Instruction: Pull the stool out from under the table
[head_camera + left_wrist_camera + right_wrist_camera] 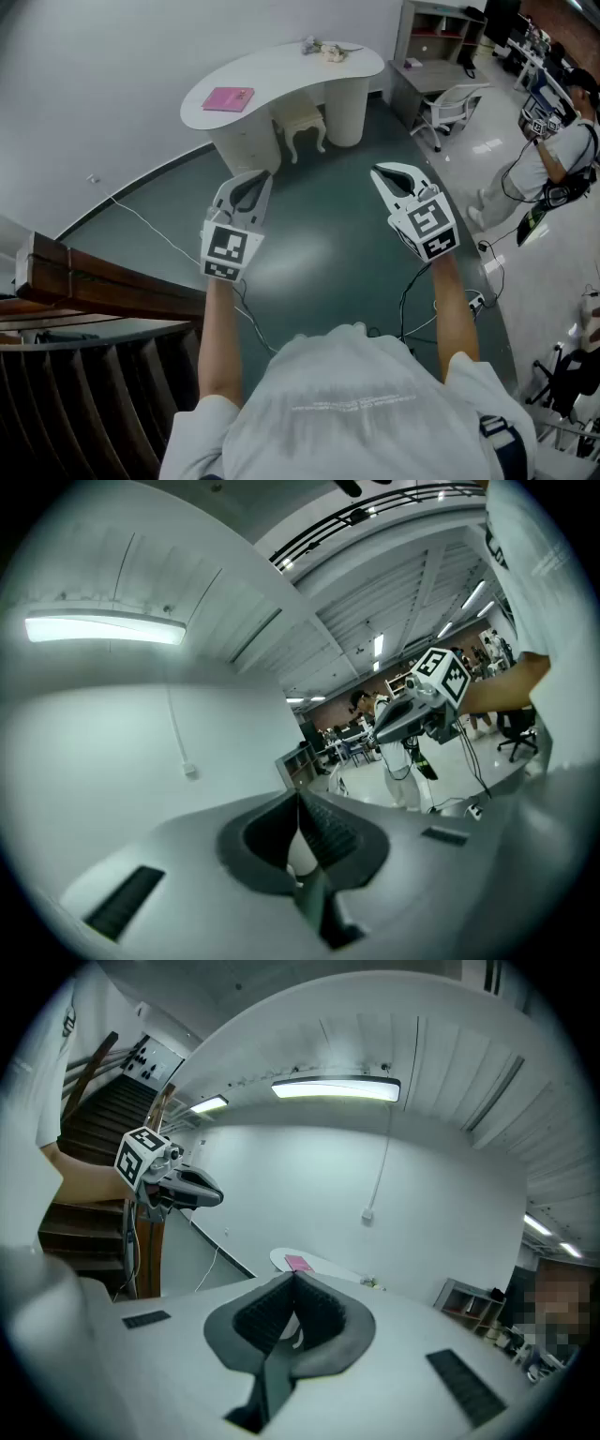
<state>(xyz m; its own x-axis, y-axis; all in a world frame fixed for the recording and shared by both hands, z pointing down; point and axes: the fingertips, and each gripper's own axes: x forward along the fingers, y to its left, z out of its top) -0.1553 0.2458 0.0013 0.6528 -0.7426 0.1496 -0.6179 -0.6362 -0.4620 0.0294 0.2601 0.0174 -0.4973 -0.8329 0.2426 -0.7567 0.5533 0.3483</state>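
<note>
Both grippers are held up in the air over the green floor (328, 244), side by side, and well apart from each other.

Left gripper (255, 186): jaws pressed together, ribbed pads meeting tip to tip, nothing between them. Right gripper (386, 175): the same, jaws closed and empty. Each gripper view confirms this, with the pads touching along their length.

Stool (302, 126): cream, with carved legs. It stands tucked under the front edge of the white table (291, 67), between the table's two pedestals, with its seat partly beneath the tabletop. It is well apart from both grippers, and neither touches it.

On the table there is a pink book (228, 98) near the left end, lying flat. A small pale cluster of things (324, 50) sits at the far right end — too small to identify.

Surroundings:
- Wooden staircase rail (103, 286) at the lower left.
- A thin cable (141, 220) runs across the floor from the wall.
- A white office chair (454, 101) stands beside a shelf unit (436, 33), to the right of the table.
- Another person (553, 159) stands at the far right.
</note>
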